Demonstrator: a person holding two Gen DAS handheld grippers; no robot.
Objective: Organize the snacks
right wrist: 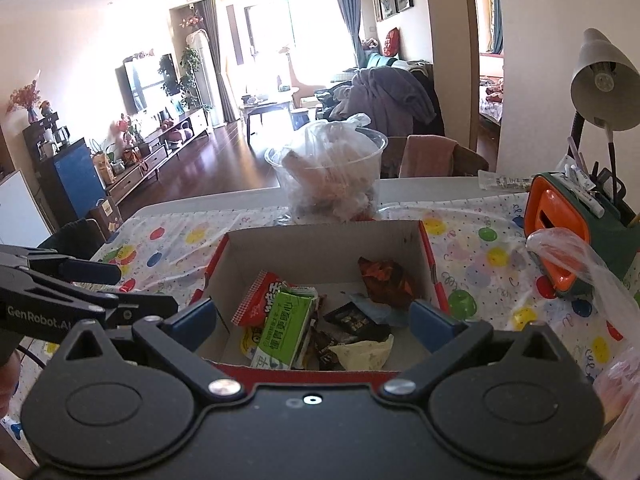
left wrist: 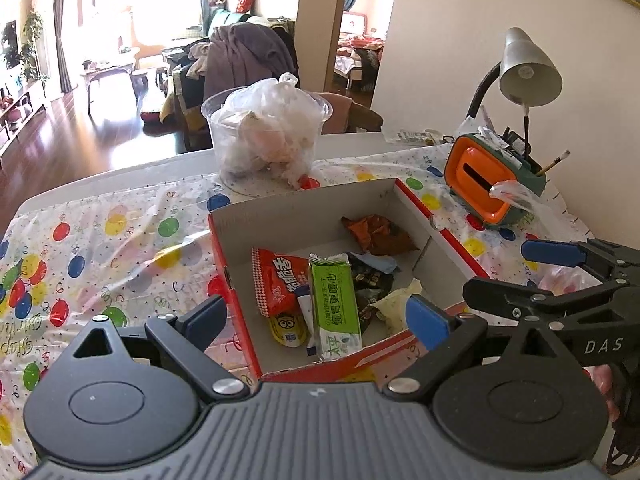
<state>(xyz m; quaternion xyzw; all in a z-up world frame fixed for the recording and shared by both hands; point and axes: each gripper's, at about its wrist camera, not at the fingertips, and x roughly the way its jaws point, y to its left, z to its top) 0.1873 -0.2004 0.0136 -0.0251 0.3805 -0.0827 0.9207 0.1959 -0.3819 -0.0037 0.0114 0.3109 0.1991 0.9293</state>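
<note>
You hold the left gripper (left wrist: 320, 314) and the right gripper (right wrist: 314, 322) both spread and empty above the red box (right wrist: 434, 276), where the snacks (right wrist: 286, 322) already lie, so next you probably look for remaining packets.

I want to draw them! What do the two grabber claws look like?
Both look alike: the left gripper and right gripper have black angular linkage arms with silver rivets, round black discs at the base, and flat blue pads on the fingertips. White lettering reads "DAS" on the right one and "GenRobot.AI" on the left.
</note>
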